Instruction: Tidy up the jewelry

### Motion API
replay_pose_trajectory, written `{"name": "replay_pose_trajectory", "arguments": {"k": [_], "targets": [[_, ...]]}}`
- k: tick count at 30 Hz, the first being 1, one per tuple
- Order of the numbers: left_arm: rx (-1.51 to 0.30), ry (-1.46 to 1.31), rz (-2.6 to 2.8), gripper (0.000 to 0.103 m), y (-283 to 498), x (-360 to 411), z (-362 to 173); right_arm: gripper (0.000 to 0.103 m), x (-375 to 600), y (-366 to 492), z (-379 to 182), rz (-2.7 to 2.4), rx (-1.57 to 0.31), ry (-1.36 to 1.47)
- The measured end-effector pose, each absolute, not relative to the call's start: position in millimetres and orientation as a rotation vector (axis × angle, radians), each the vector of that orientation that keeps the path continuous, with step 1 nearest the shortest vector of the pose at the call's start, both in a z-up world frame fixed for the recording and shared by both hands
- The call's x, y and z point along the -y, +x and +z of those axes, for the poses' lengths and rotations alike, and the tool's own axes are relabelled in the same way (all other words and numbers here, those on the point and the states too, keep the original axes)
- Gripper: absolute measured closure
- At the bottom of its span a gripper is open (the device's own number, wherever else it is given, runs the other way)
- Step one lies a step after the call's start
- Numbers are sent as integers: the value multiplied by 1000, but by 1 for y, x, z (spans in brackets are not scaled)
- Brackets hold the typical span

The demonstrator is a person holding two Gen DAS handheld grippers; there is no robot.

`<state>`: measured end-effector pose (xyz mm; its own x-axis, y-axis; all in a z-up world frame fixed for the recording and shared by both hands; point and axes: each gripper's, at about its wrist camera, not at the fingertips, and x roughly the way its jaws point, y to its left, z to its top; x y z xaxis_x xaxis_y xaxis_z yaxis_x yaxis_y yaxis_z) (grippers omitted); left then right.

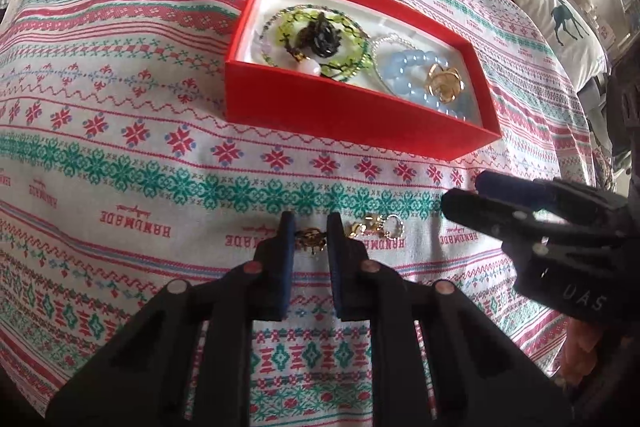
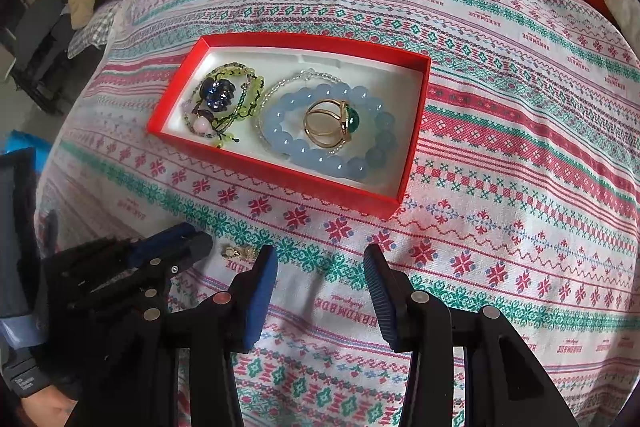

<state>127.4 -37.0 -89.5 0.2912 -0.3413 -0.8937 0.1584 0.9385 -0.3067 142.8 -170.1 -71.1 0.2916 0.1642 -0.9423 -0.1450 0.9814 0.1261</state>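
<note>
Gold ring [image 1: 311, 240], dark-topped, between left gripper [image 1: 311, 227] pads

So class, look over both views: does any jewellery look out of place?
Yes. Two small gold pieces lie on the patterned cloth, outside the red box that holds the bracelets and ring. One, a dark gold piece, sits between the left tool fingers; the other, gold with a silver ring, lies just beside it.

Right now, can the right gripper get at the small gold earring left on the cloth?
Probably yes. The right gripper is open and empty, and the earring lies just beyond its left finger, but the left gripper sits close beside it and could crowd the approach.
</note>
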Motion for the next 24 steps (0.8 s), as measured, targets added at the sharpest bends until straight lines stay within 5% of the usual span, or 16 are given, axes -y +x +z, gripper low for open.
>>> {"name": "replay_pose_trajectory", "arguments": {"k": [16, 24], "targets": [[-1229, -237, -254, 86, 138, -8, -83, 59, 113, 131, -104, 341, -1268, -288], [-1222, -258, -252, 86, 136, -23, -78, 90, 96, 135, -115, 368, -1265, -306]]}}
